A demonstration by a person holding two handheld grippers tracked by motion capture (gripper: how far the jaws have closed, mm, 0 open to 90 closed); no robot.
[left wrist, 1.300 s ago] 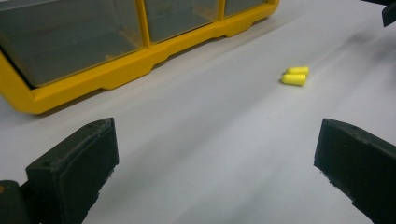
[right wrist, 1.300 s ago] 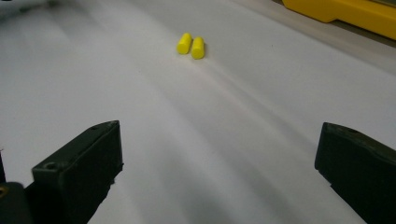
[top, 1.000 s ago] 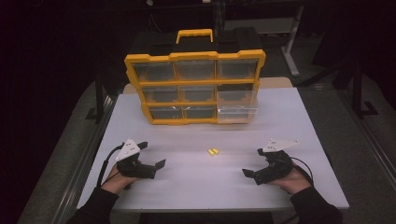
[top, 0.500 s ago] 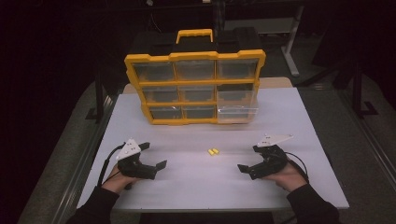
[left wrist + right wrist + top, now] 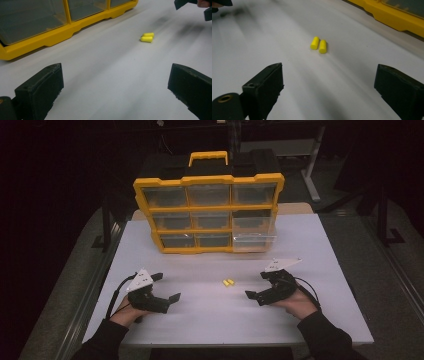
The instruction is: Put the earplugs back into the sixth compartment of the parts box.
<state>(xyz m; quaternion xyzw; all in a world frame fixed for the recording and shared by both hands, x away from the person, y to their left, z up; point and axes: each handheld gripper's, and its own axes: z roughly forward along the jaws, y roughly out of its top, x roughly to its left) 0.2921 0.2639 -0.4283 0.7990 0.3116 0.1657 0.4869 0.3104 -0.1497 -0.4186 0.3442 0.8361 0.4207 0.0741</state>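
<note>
Two small yellow foam earplugs [image 5: 228,282] lie side by side on the white table, midway between my grippers. My left gripper [image 5: 167,287] rests to their left, open, nothing between its jaws. My right gripper [image 5: 257,285] sits just right of them, open and empty too. In the left gripper view the earplugs [image 5: 147,37] lie well ahead and to the right of the spread gripper [image 5: 115,92]. The right gripper view shows the earplugs [image 5: 319,45] ahead, slightly left of centre between the wide-apart gripper [image 5: 329,92].
A yellow organiser [image 5: 210,215] with clear drawers stands upright at the back of the table [image 5: 320,245]. Its lower right drawer [image 5: 252,242] is pulled out toward me. The table's edges drop off to a dark floor on both sides.
My right gripper has moved left and a little forward, closer to the earplugs. The left gripper has barely shifted. Both stay open.
</note>
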